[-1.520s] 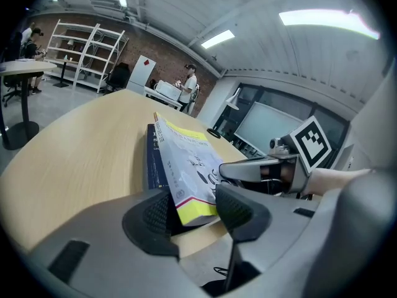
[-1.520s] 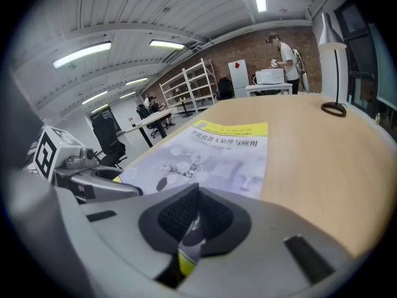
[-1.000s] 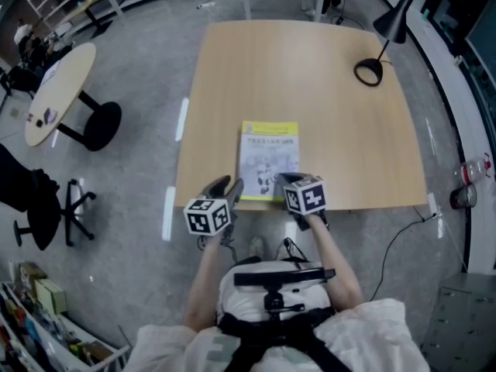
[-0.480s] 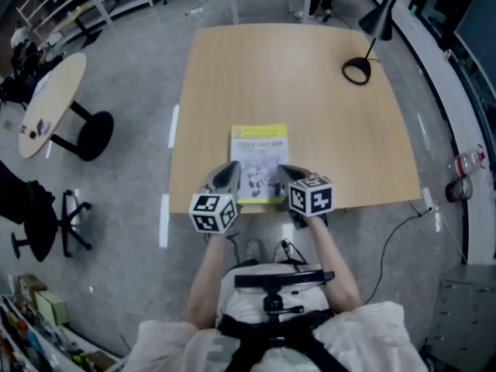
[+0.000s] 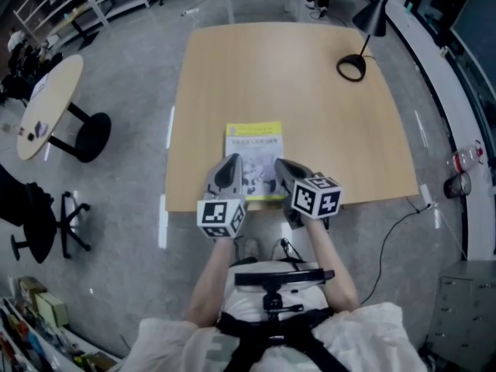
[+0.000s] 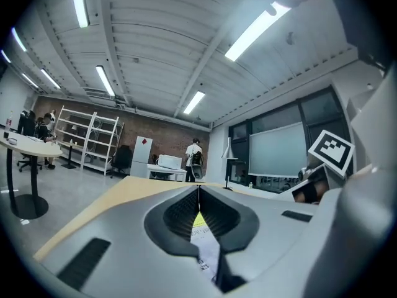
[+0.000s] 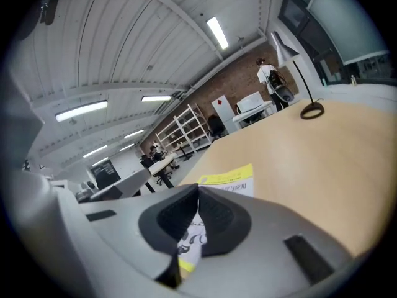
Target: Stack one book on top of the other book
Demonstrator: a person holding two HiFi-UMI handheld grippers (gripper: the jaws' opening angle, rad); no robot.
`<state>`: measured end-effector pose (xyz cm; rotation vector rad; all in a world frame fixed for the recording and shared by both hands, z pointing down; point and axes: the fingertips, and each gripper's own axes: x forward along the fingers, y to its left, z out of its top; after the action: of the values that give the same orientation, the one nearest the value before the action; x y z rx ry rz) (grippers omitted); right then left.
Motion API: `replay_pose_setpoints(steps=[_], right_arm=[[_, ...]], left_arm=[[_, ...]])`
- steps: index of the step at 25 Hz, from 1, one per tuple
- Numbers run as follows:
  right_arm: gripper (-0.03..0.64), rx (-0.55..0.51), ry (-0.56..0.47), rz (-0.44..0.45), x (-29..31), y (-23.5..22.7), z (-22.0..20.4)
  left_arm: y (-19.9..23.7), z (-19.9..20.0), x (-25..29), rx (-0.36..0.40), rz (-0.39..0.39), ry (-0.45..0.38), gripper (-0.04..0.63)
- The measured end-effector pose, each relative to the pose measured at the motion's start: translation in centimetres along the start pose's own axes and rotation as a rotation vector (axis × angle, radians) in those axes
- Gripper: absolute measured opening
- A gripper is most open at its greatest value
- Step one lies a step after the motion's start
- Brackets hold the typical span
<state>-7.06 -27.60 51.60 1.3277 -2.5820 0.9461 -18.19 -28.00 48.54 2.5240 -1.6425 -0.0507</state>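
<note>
A book with a yellow and white cover [image 5: 253, 147] lies flat near the front edge of the wooden table [image 5: 310, 91]. I see only this one cover from above and cannot tell whether a second book lies under it. My left gripper [image 5: 230, 166] hovers over the book's near left corner, its jaws shut with nothing between them. My right gripper [image 5: 281, 167] hovers over the near right corner, also shut and empty. In the left gripper view the book [image 6: 205, 253] shows below the closed left gripper [image 6: 198, 189]. In the right gripper view the book [image 7: 232, 180] lies beyond the closed right gripper [image 7: 198, 189].
A black desk lamp [image 5: 353, 64] stands at the table's far right corner. A round side table [image 5: 46, 107] and a black chair [image 5: 46, 215] are on the floor to the left. A cable [image 5: 403, 223] runs off the table's right front corner.
Both grippers have risen above the table's front edge. The left gripper's jaws went from open to shut and it shifted over the book's corner. The book has stayed put.
</note>
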Motion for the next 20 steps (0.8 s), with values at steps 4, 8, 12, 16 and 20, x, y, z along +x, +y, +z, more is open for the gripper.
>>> replay_pose_setpoints(steps=[4,8,12,16,20], right_arm=[[0.002,-0.081,-0.032,-0.008,-1.4,0.3,0.3],[0.002,-0.14,-0.063,-0.005,-3.1,0.6,1.0],[0.0,-0.161,-0.081,0.005,-4.9,0.0,1.2],[0.0,-0.183,-0.067,0.036,-7.1,-0.3,0.0],[0.0,-0.177,-0.115,0.027,-9.3,-0.9,-0.2]], left_arm=[[-1.0,0.0,0.1,-0.01,-0.009,0.013,0.011],[-2.9,-0.4,0.1,-0.013,-0.024,0.039,0.011],[-4.9,-0.9,0.3,-0.017,-0.015,0.056,0.011],[-7.3,-1.4,-0.5,-0.027,0.0,0.055,0.011],[-9.8,-1.3,-1.3,0.012,-0.035,0.046,0.011]])
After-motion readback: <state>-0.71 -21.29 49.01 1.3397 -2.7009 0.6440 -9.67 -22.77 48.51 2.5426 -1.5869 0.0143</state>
